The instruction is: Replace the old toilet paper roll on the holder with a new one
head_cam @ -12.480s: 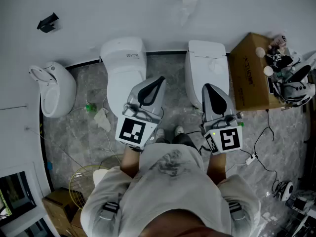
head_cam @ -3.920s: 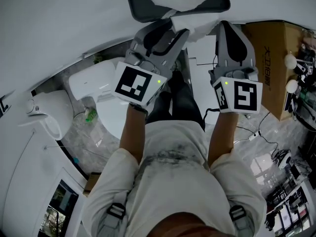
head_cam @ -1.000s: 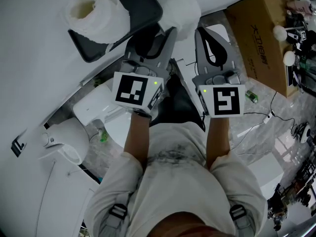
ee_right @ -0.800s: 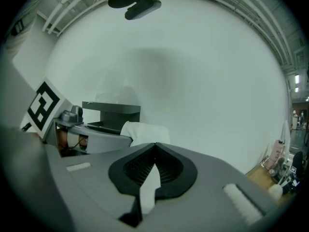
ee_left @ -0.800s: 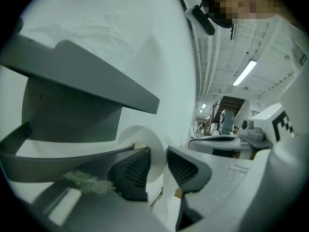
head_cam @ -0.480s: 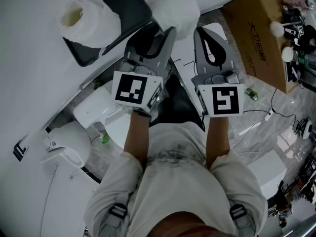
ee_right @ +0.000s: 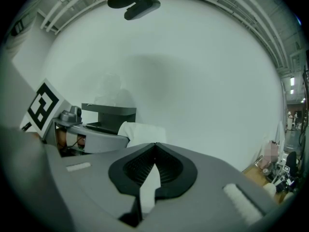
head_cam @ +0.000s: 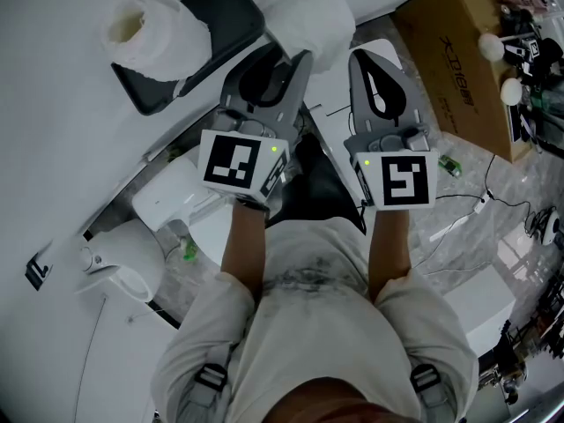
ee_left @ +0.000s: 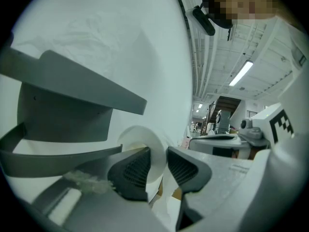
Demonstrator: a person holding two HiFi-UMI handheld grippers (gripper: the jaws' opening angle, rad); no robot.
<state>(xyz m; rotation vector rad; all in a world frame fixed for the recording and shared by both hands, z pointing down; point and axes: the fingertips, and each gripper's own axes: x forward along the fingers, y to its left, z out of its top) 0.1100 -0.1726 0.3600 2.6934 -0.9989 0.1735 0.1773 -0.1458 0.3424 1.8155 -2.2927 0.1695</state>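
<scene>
The person has stepped up close to the wall holder (head_cam: 225, 11). The left hand-held gripper (ee_left: 158, 161) now clamps a paper roll (head_cam: 308, 16), and the right hand-held gripper (ee_right: 154, 151) a paper strip (ee_right: 150, 183).

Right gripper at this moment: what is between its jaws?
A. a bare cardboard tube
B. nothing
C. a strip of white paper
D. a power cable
C: in the right gripper view, the right gripper has its jaws closed on a strip of white paper that trails out toward the camera.

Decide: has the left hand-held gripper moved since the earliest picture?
Yes: left hand-held gripper, then far from the black wall holder, now sits beside it.
</scene>
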